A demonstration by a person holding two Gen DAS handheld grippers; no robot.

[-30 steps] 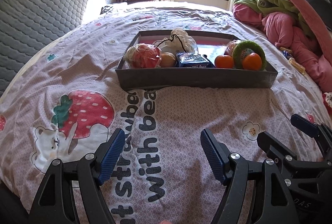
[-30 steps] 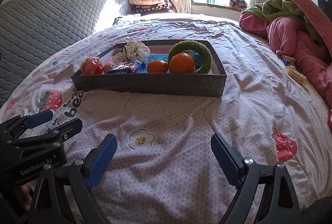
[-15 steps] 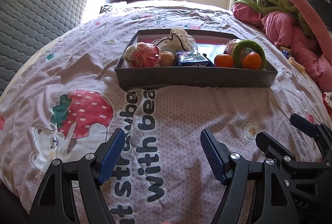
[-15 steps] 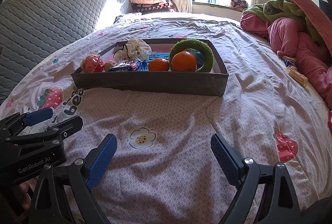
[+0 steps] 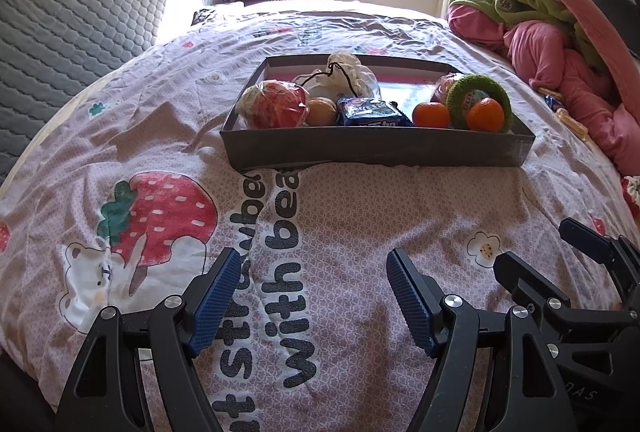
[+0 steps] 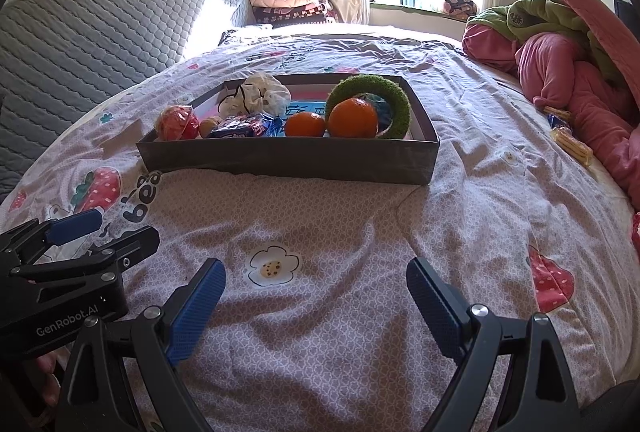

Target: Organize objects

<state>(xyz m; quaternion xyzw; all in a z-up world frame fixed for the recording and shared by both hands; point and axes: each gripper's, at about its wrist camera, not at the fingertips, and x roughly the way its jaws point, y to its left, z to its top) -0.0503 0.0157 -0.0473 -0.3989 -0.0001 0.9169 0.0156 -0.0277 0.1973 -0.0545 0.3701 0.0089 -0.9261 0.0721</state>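
Observation:
A dark shallow box sits on the bed ahead of both grippers. Inside lie a red wrapped fruit, a small brown fruit, a blue snack packet, a white tied bag, two oranges and a green fuzzy ring. My left gripper hovers open over the bedspread, short of the box, nothing between its fingers. My right gripper is open too, equally empty.
The bedspread carries strawberry and bear prints. A grey quilted headboard rises at the left. Pink and green bedding is piled at the right, with small snack packets beside it. Folded blankets lie by the window.
Both views shift very slightly; the grippers stay open and over the same stretch of bedspread. Nothing in the box has moved.

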